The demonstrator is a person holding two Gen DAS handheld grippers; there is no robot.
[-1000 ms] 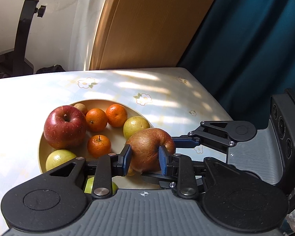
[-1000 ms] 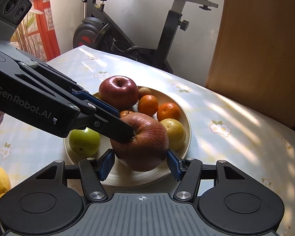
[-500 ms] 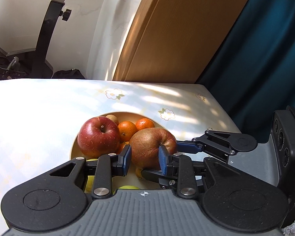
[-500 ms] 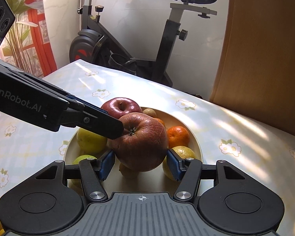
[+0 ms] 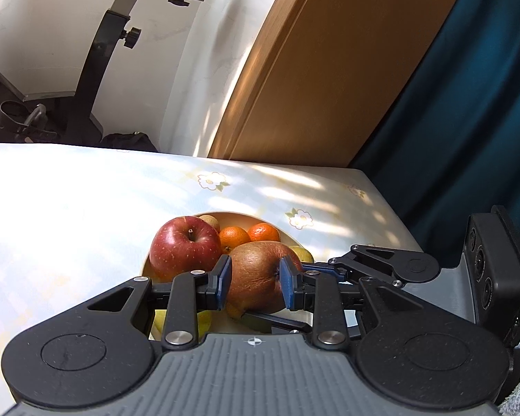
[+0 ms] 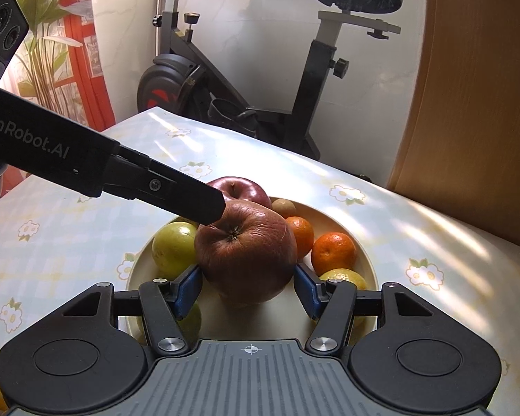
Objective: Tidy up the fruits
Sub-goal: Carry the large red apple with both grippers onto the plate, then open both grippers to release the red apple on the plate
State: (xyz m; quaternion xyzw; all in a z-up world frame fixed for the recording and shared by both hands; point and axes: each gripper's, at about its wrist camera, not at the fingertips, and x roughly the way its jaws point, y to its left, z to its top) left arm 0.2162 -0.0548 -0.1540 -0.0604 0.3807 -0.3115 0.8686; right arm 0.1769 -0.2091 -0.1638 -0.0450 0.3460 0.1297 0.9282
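Both grippers clamp the wrinkled brownish-red apple [image 6: 245,254] just above the cream round plate [image 6: 365,260]: left gripper [image 5: 254,286] pinching narrow, right gripper [image 6: 248,289] across its width. Advice: free one grip first, then lower into the near gap beside the green apple [image 6: 172,249].

Right hand-held gripper [image 6: 249,287] pads clamp wrinkled brown apple [image 6: 246,253] over plate [image 6: 367,270]; left hand-held gripper [image 6: 204,208] w/ tip on apple's top-left; tangerines [image 6: 333,252] just right.
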